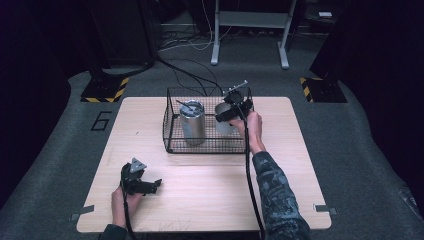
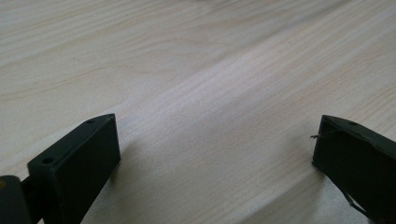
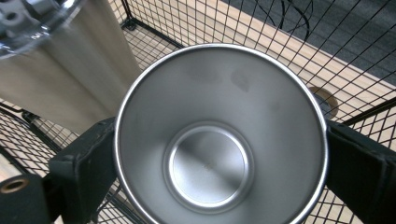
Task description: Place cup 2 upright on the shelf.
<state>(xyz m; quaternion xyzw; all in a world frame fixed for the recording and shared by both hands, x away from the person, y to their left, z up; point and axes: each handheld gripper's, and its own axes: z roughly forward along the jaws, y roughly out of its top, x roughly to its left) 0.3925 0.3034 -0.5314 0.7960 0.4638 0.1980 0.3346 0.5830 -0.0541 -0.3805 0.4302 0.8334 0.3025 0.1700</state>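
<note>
Gripping an empty steel cup (image 3: 219, 140) from both sides, the right gripper (image 3: 219, 163) is holding it inside the wire basket (image 1: 172, 137), beside a lidded tumbler (image 1: 192, 122). The left gripper (image 2: 215, 154) is resting wide open over the bench (image 2: 187, 70).

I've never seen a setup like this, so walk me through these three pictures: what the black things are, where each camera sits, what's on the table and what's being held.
A person sits at a wooden table with a hand-held two-jaw grasping tool in each hand. The high view looks down from above the person. The other two pictures come from cameras riding on the tools, looking along their black jaws.

On the table stands a black wire basket. Inside it is a tall steel tumbler with a lid, and beside that an open steel cup.

The right tool reaches into the basket, its jaws closed against the cup's two sides, so you look straight down into the cup. The left tool rests near the table's front edge, jaws apart, holding nothing.
</note>
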